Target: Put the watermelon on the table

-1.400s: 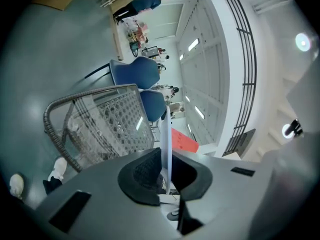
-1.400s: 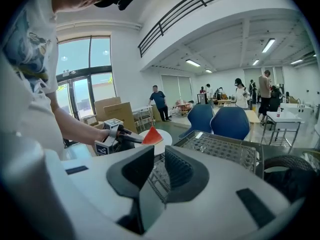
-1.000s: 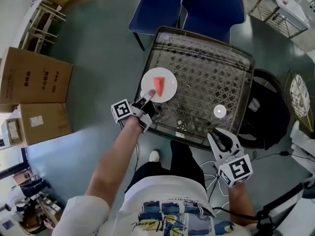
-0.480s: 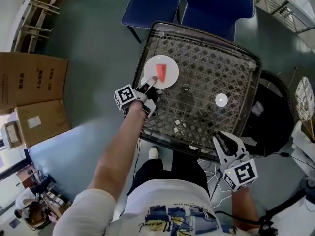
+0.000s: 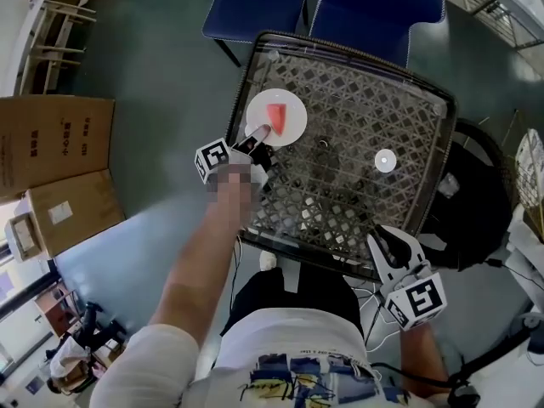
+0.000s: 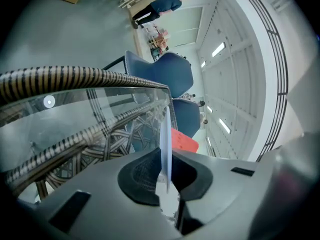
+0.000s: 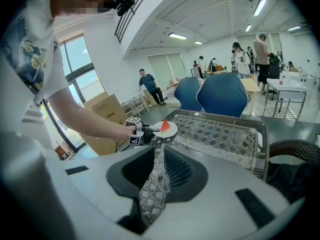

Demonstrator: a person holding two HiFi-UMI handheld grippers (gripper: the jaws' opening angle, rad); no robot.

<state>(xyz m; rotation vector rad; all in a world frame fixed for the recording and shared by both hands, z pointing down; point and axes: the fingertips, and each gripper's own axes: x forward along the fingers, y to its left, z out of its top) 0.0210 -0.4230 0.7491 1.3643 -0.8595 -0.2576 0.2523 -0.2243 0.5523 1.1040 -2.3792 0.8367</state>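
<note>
**White plate gripped at its rim**

The left hand-held gripper was clenched on the plate's near edge, the thin rim pinched between its pads. A red watermelon wedge was carried on the plate, which was placed at the near-left corner of the glass-topped wicker desk; whether it rested on the glass could not be told. The right hand-held gripper was held off the desk's near edge, well apart from the plate, its jaws drawn nearly together on nothing. Two blue chairs were set behind the desk, and cardboard boxes were stacked on the floor to the left.
</note>
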